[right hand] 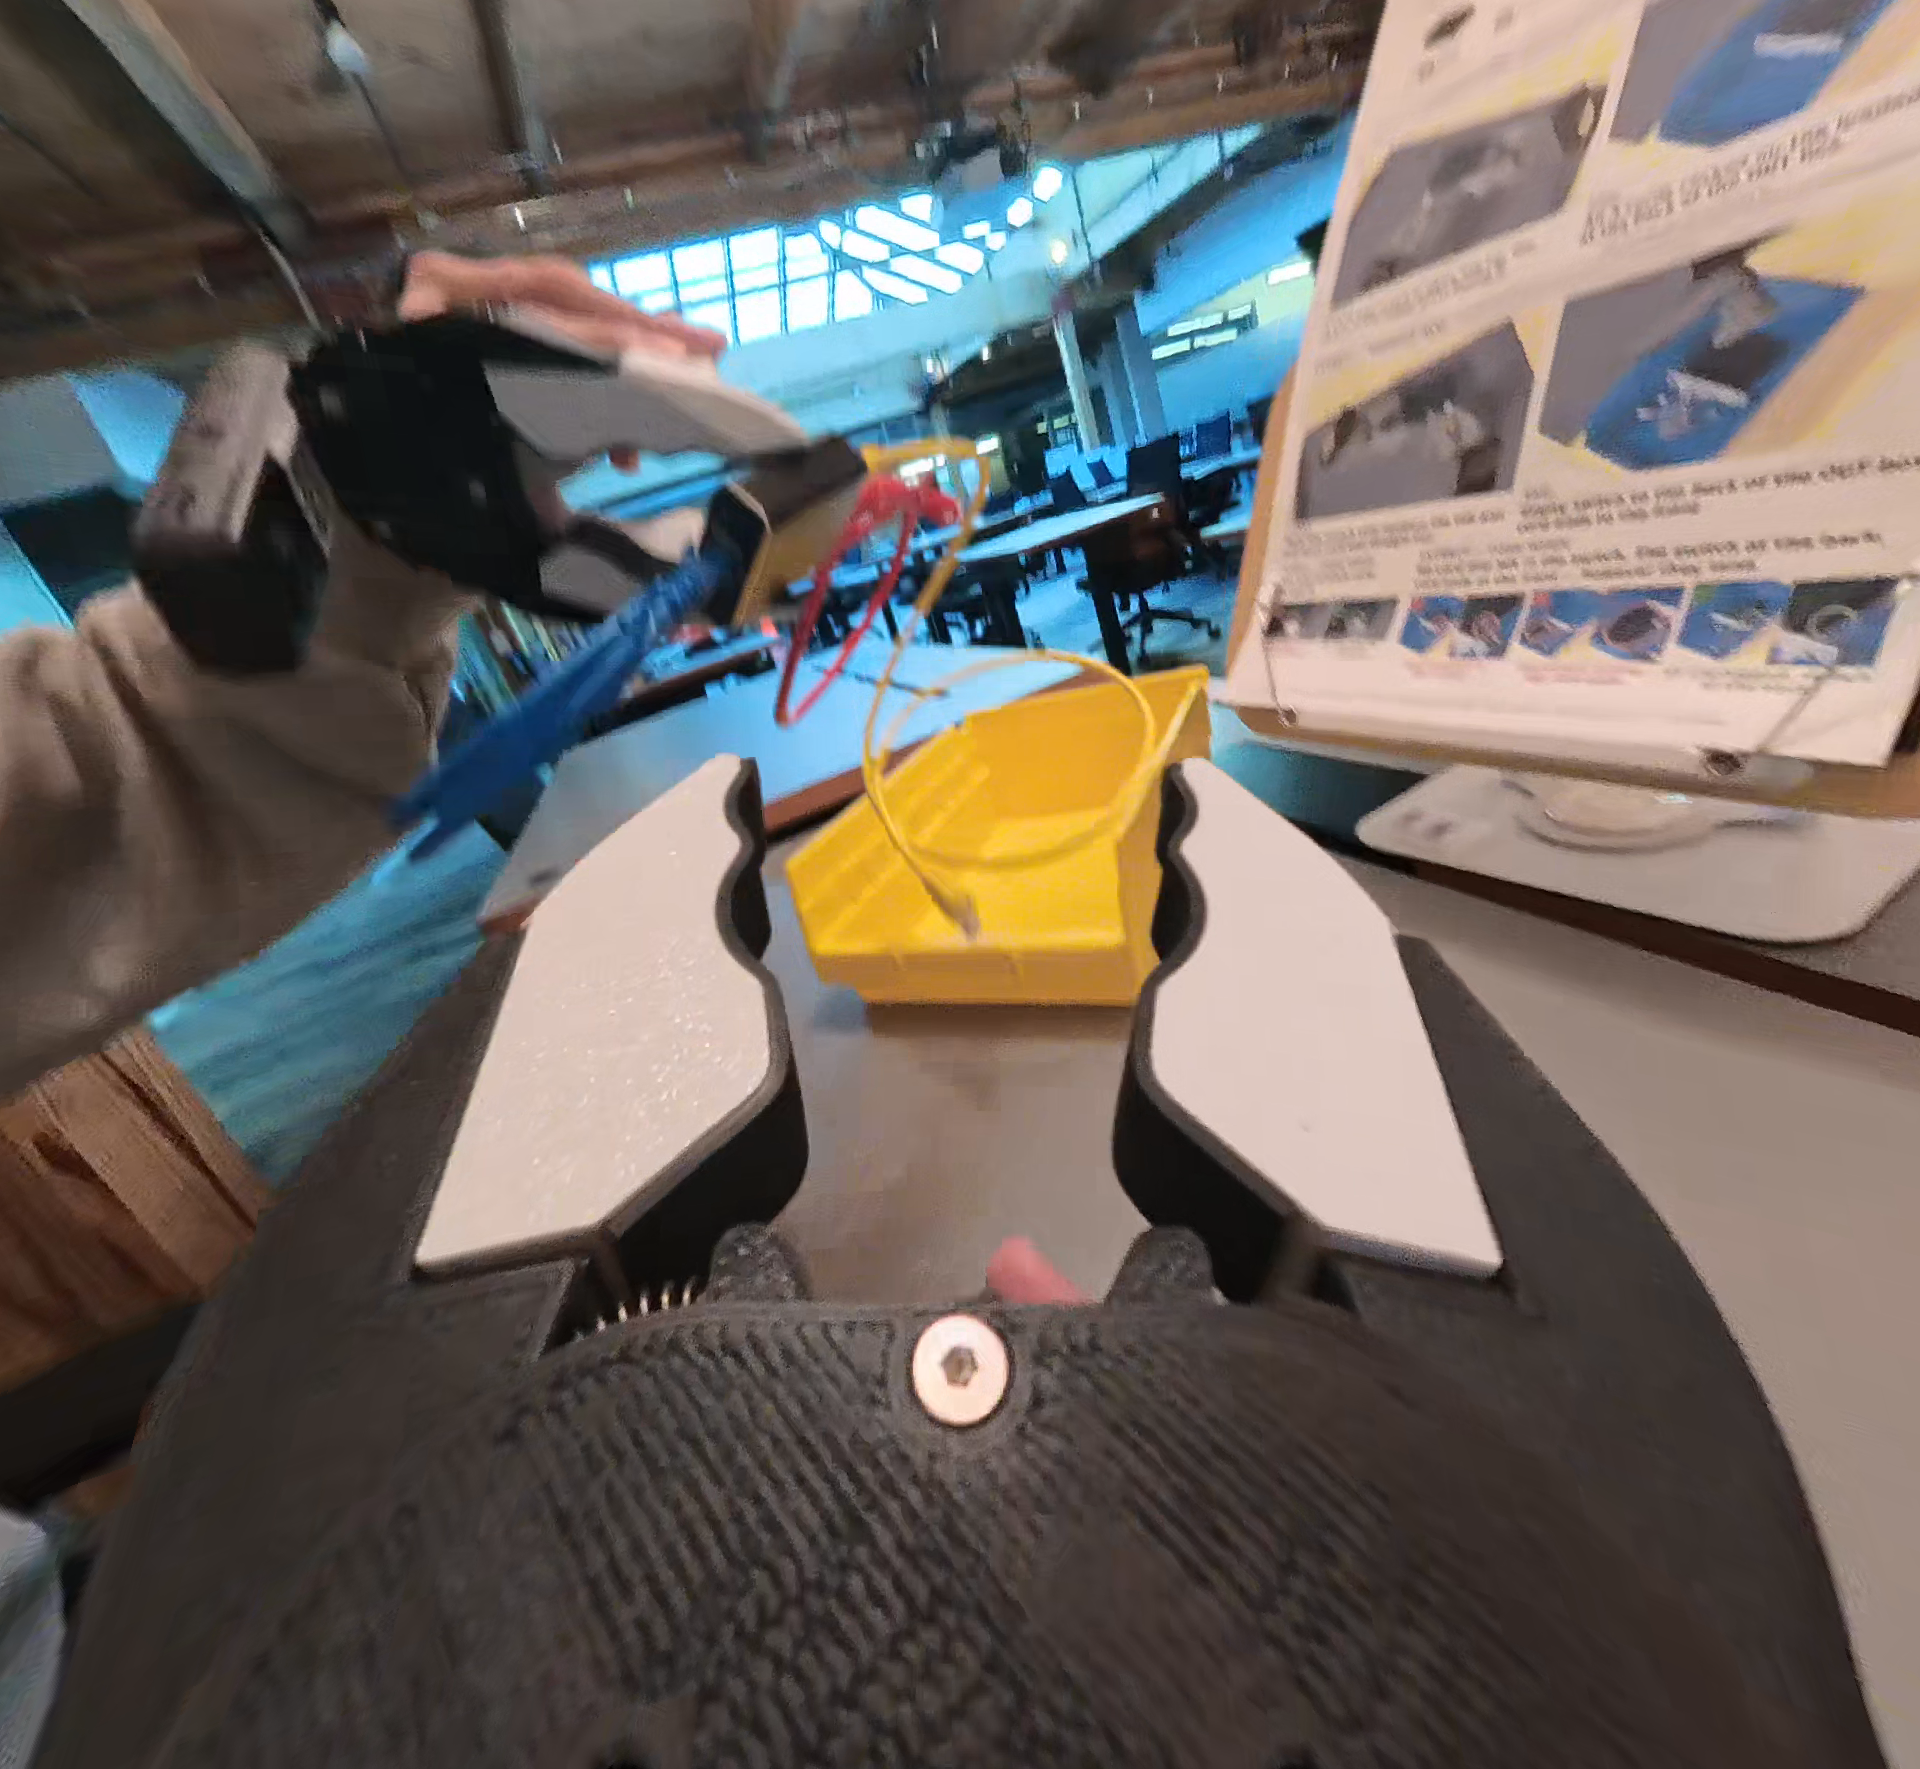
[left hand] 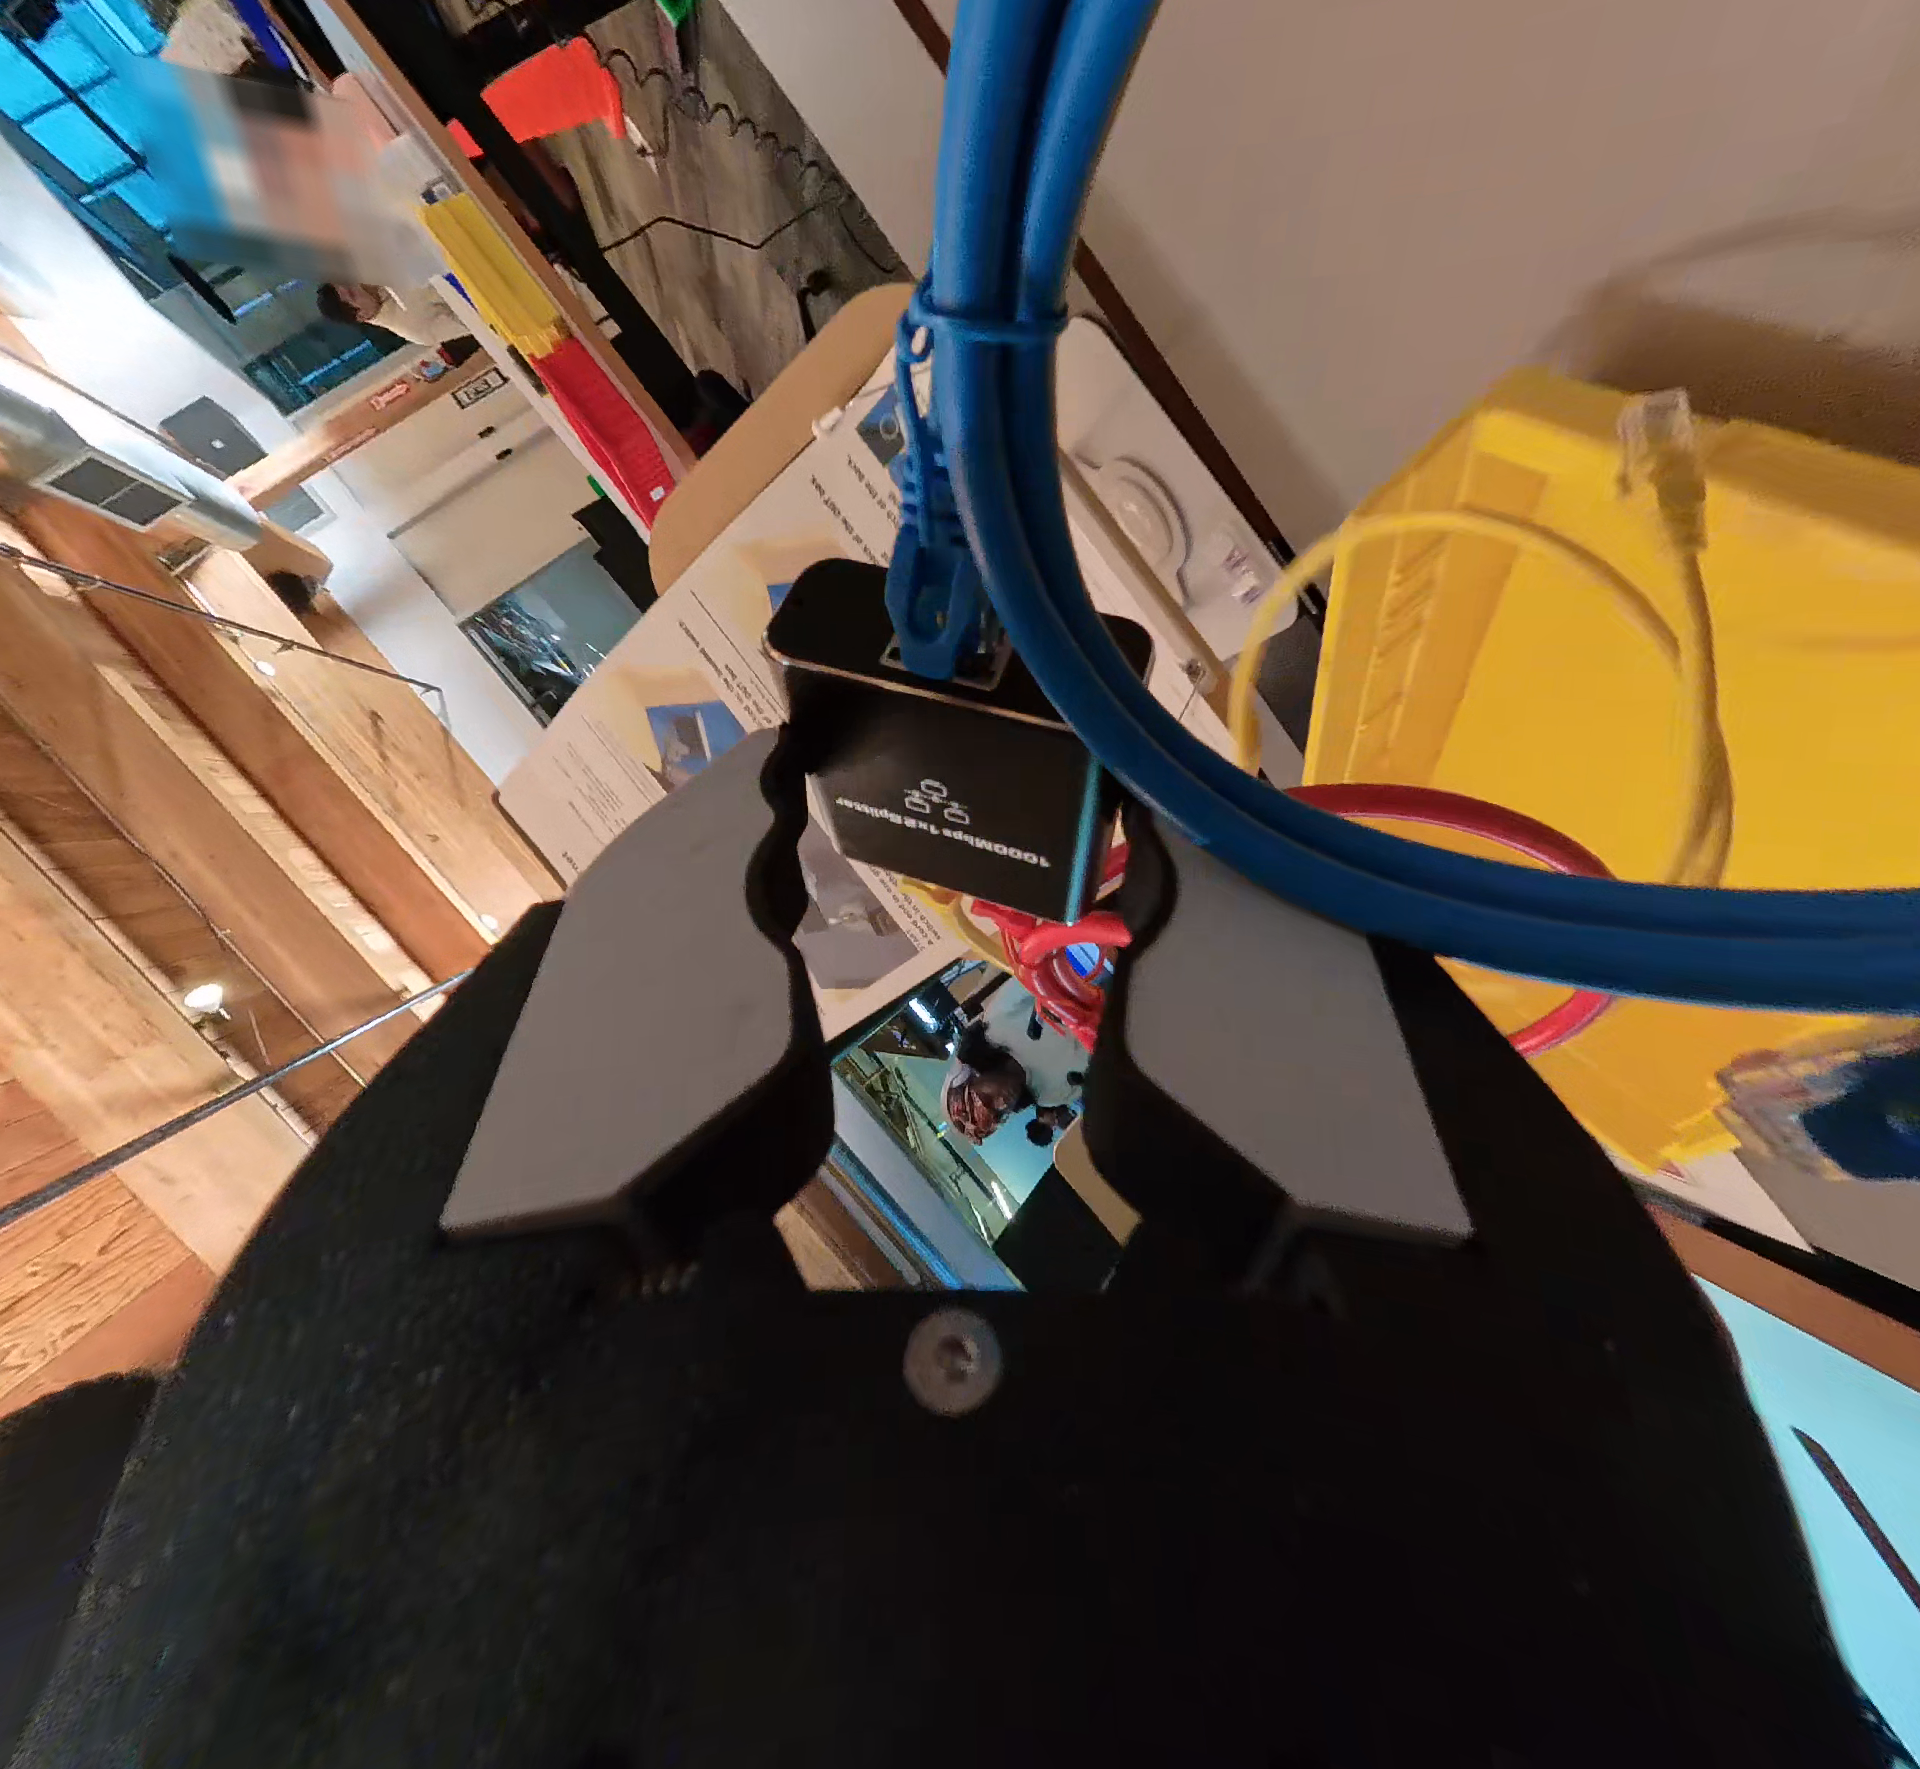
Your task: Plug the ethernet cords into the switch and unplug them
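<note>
Nearby, yellow bin (printed sheet beside)

Both wrist views look forward along their fingers, sharing the yellow bin close ahead.

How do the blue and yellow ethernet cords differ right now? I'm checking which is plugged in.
The blue cord is thick, with its plug seated in the black switch; the yellow cord is thin, its clear plug free above the yellow bin. Both form loops.
</note>
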